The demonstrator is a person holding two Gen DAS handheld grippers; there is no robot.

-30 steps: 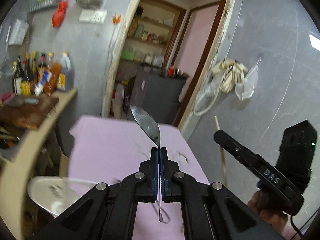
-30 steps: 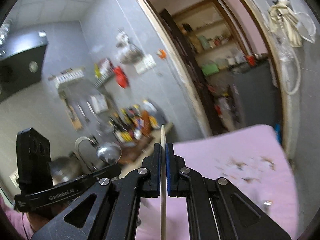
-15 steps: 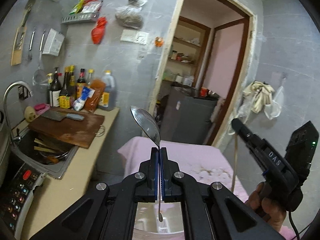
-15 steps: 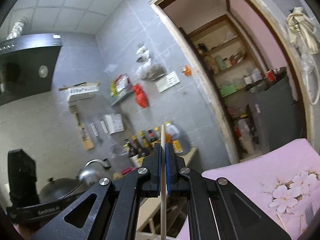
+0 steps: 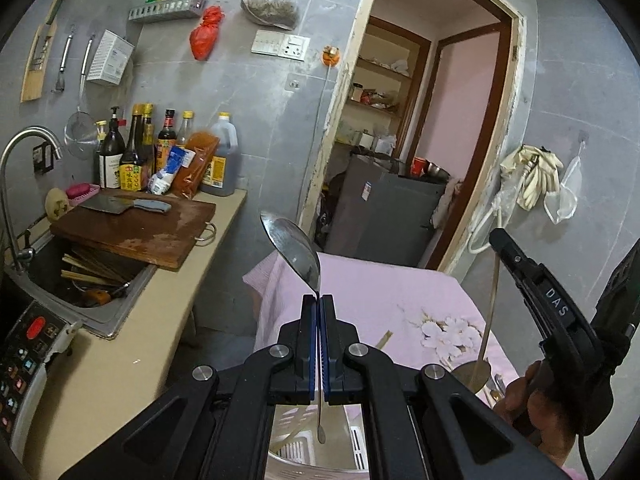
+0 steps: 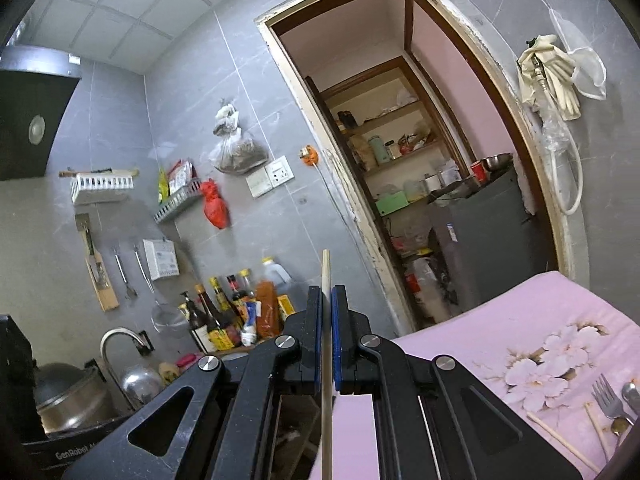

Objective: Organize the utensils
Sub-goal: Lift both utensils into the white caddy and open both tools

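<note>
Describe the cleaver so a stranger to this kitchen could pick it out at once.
Start at the sink with its curved faucet, on the left of the left wrist view. A dark wooden cutting board lies partly across it, in front of a row of sauce bottles. The cleaver lies flat on that board: a broad rectangular steel blade with a grey handle, the only thing on it.

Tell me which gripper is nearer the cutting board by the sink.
Left. The left gripper is beside the cutting board; the right gripper is farther away, over the pink cloth.
</note>
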